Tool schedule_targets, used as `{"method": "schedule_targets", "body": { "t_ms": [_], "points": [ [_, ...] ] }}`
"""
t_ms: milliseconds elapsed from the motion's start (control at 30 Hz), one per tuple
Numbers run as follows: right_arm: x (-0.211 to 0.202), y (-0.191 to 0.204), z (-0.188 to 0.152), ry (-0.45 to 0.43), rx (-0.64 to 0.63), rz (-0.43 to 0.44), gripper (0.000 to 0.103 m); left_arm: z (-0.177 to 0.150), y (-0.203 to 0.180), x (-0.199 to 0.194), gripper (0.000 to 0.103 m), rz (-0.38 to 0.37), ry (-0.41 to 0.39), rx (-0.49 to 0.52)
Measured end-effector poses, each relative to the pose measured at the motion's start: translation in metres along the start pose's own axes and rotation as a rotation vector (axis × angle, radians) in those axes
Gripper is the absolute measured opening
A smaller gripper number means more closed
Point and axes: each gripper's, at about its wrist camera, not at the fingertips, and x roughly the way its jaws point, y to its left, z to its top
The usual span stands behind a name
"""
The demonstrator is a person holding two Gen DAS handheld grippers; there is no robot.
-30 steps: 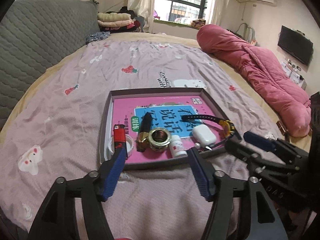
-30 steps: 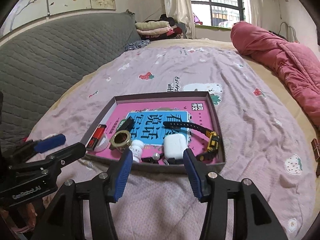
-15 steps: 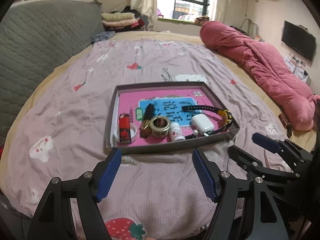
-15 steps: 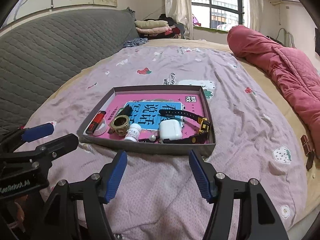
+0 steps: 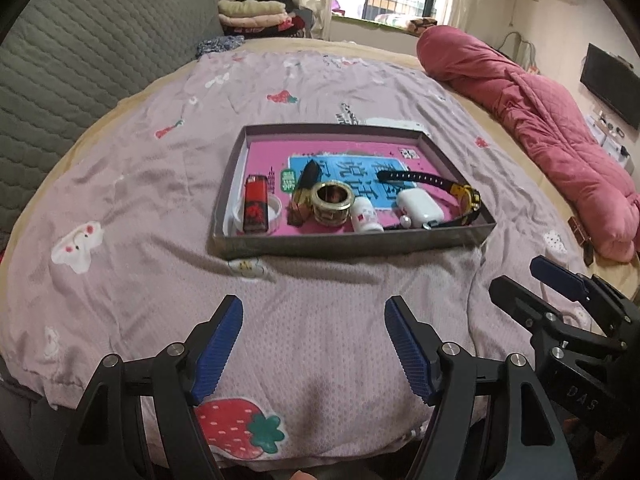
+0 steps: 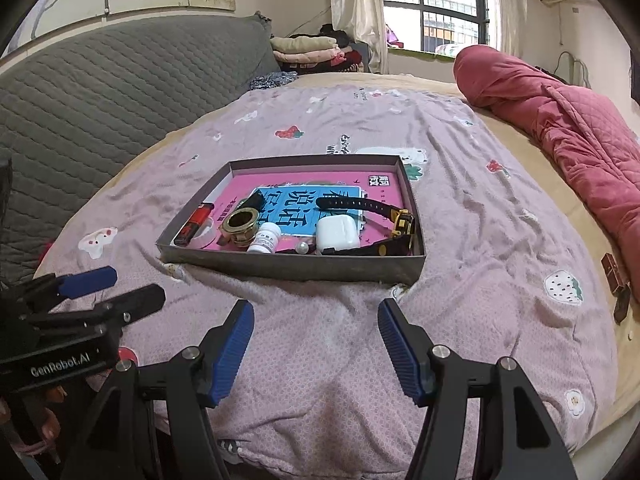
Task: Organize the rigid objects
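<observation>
A shallow grey box (image 5: 348, 243) (image 6: 292, 267) with a pink book in its bottom lies on the bed. In a row near its front wall sit a red lighter (image 5: 256, 203) on a tape roll, a black-gold tube (image 5: 305, 188), a brass ring (image 5: 331, 202) (image 6: 240, 225), a small white bottle (image 5: 366, 216) (image 6: 264, 241), a white earbud case (image 5: 420, 207) (image 6: 338, 232) and a black-yellow watch (image 5: 464, 196) (image 6: 400, 220). My left gripper (image 5: 314, 346) and right gripper (image 6: 316, 350) are open and empty, above the bed's near edge, well short of the box.
A rolled pink quilt (image 5: 540, 120) lies along the bed's right side. A grey padded headboard (image 6: 100, 92) stands on the left. Folded clothes (image 6: 308, 48) lie by the window at the back. A small dark box (image 6: 614, 276) sits at the bed's right edge.
Both grippers have drawn back from the box toward the bed's near edge and stayed open. The objects in the box have not moved.
</observation>
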Motion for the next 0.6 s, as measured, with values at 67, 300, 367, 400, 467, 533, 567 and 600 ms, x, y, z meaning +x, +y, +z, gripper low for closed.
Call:
{"method": "schedule_targets", "body": {
  "t_ms": [67,300,367,400,467,533,567,600],
  "points": [
    [0.006,0.0,-0.004,0.019,-0.008,-0.008,0.064,-0.002,0.0,0.002,0.075,0.002,0.002,-0.01],
    [0.009,0.0,-0.005,0.009,0.002,0.006,0.064,-0.007,0.003,0.014,0.075,-0.004,0.027,-0.026],
    [0.011,0.002,-0.006,0.015,-0.006,0.014,0.064,-0.006,0.004,0.016,0.075,-0.006,0.029,-0.032],
    [0.013,0.003,-0.006,0.02,-0.008,0.015,0.064,-0.006,0.004,0.018,0.075,-0.004,0.03,-0.034],
    [0.018,0.005,-0.008,0.037,-0.012,0.016,0.064,-0.006,0.004,0.019,0.075,-0.001,0.029,-0.033],
    [0.02,0.005,-0.009,0.04,-0.014,0.017,0.064,-0.006,0.004,0.021,0.075,0.008,0.026,-0.028],
    [0.02,0.005,-0.009,0.04,-0.015,0.016,0.064,-0.006,0.004,0.022,0.075,0.01,0.026,-0.027],
    [0.021,0.006,-0.009,0.039,-0.016,0.015,0.064,-0.006,0.004,0.023,0.075,0.009,0.028,-0.027]
  ]
}}
